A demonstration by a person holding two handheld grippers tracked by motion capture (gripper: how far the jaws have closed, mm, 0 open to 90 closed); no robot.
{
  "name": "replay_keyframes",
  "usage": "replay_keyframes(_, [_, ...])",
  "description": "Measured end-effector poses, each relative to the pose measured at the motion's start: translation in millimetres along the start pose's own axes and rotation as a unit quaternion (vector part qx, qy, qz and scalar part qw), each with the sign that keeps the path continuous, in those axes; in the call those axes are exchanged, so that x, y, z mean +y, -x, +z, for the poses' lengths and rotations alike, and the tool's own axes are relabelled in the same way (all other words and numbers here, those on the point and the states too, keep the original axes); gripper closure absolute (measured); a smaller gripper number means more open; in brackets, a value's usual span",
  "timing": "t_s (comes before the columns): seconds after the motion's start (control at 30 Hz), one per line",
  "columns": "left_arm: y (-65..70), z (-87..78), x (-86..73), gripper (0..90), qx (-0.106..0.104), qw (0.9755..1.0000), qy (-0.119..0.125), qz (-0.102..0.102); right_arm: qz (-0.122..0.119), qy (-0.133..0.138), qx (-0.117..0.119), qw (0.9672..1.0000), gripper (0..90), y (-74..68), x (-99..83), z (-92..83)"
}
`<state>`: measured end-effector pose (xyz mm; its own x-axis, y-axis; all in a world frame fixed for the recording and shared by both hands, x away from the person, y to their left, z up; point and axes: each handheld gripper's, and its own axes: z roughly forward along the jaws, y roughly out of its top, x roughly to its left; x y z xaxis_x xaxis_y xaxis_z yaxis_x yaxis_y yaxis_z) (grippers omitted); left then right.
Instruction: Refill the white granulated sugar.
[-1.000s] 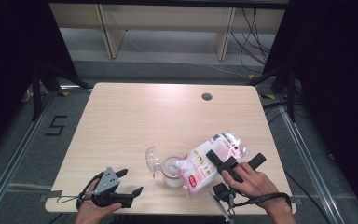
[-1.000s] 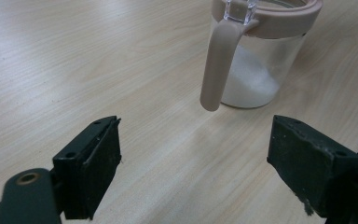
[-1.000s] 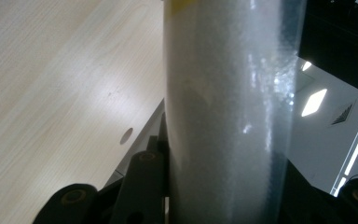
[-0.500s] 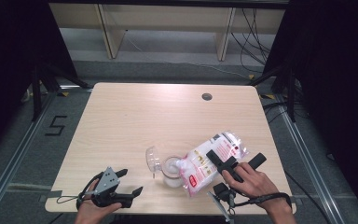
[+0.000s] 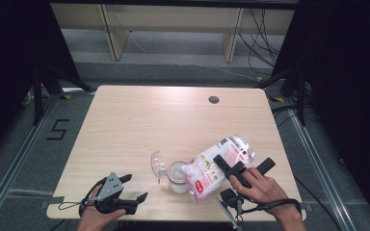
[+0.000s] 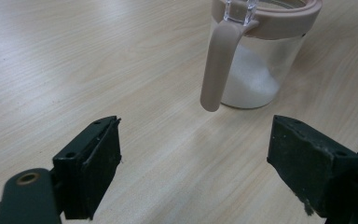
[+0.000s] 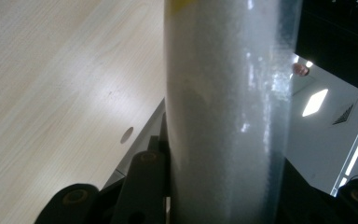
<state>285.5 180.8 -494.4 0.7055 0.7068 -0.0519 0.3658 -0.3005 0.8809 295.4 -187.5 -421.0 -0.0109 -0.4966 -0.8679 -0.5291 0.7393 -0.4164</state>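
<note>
Right gripper (image 5: 235, 169): fingers pinching a clear bag of white granules (image 5: 218, 162), held tilted with its lower end at the jar's mouth.
Jar (image 5: 177, 176): clear, pink-rimmed, lid (image 5: 158, 164) hinged open; stands near the worktop's (image 5: 139, 125) near edge, partly filled with white granules.
Left gripper (image 5: 125, 192): fingers spread, holding nothing, at the near-left corner, well apart from the jar.

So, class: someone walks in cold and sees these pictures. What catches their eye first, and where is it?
First, the clear plastic bag of white grains with red print, clamped in the right gripper and tipped over the jar near the table's front edge. The jar has a pinkish rim, its clear lid flipped open, and white grains at the bottom. The left gripper waits open at front left.
</note>
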Motion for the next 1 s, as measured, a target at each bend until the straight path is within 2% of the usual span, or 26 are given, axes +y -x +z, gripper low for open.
replay_keyframes(0.3, [0.1,-0.4,0.3,16.6,0.0,1.0,0.0,0.002,0.001,0.001,0.002,1.0,74.6,-0.9,0.3,0.6])
replay_keyframes(0.33, [-1.3,-1.1,0.7,16.6,0.0,0.9999,-0.004,0.013,0.001,0.001,0.002,1.0,74.7,-1.0,0.3,0.5])
replay_keyframes(0.83, [-1.5,-1.1,0.7,16.6,0.0,0.9999,-0.004,0.014,-0.002,0.003,0.003,1.0,74.9,-0.3,2.8,0.2])
replay_keyframes(0.9, [-0.7,-0.7,0.3,16.6,0.001,1.0,-0.001,0.001,-0.001,0.006,0.004,1.0,75.0,0.6,3.7,0.0])
replay_keyframes(1.0, [-0.5,-2.0,0.7,16.6,0.007,1.0,-0.005,0.005,-0.003,0.006,0.006,1.0,75.1,1.8,4.2,-0.1])
